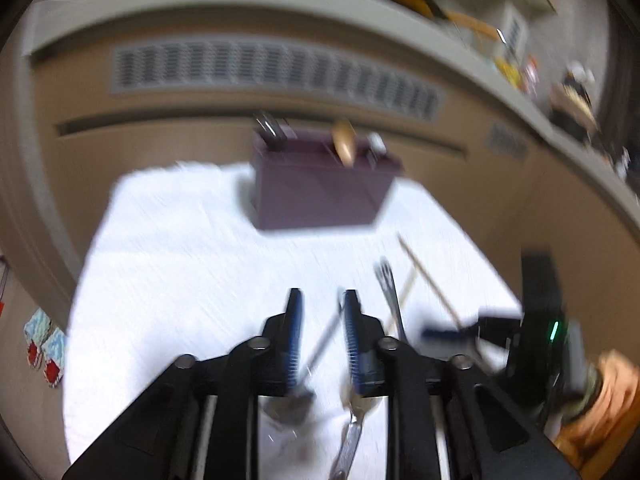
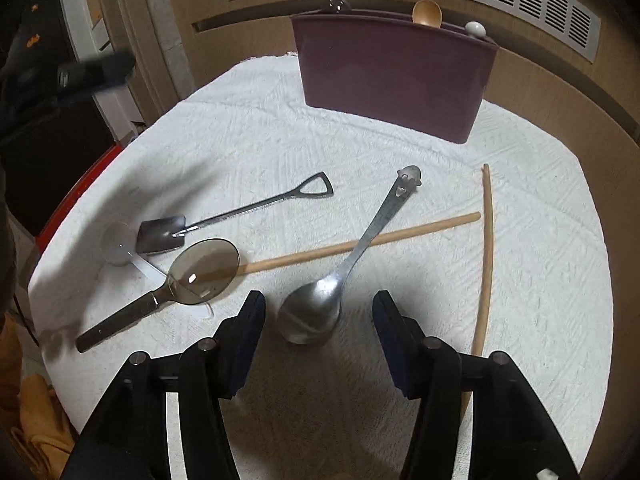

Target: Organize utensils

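Steel spoon (image 2: 316,312) lies between open right hand-held gripper (image 2: 319,300) fingers.

- I see a white cloth (image 2: 280,128) with a woven diamond texture.
- The utensil holder (image 2: 392,80) at its far edge is a dull plum.
- My right gripper (image 2: 318,304) is black with dark blue pads (image 2: 256,312).
- The spoon (image 2: 316,308) is silver; both chopsticks (image 2: 486,248) are pale wood.
- The smoky translucent spoon (image 2: 200,272) has a dark handle.
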`<state>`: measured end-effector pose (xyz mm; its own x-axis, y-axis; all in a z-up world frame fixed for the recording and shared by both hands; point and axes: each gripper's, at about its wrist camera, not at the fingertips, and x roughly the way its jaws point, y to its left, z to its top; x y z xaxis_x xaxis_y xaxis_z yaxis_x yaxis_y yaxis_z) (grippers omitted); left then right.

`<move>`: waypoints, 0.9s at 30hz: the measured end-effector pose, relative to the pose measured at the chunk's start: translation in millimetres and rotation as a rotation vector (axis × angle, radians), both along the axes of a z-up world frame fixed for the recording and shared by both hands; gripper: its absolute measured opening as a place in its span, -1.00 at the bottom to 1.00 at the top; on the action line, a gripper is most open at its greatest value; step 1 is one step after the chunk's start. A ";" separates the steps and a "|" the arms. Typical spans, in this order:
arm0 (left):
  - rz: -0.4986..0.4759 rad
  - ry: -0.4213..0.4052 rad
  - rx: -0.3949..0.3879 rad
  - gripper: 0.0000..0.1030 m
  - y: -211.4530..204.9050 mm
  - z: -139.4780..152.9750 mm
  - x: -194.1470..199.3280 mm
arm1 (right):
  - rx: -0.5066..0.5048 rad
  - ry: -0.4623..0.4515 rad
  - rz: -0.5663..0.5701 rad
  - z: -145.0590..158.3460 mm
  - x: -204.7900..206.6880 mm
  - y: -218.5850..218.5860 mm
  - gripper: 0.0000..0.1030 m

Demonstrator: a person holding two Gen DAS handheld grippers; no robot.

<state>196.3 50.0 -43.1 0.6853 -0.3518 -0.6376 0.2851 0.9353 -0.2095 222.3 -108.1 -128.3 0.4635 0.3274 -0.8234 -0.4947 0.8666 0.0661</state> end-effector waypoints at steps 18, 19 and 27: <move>-0.151 0.189 0.230 -0.37 -68.7 -73.7 10.8 | 0.193 0.099 -0.034 -2.1 -21.9 -29.2 1.00; -0.141 0.182 0.232 -0.37 -68.2 -74.1 11.3 | 0.196 0.104 -0.037 -2.0 -21.6 -30.1 1.00; -0.051 0.128 0.128 -0.38 -40.2 -45.6 16.7 | 0.037 0.022 -0.007 -1.0 -16.5 -10.6 0.75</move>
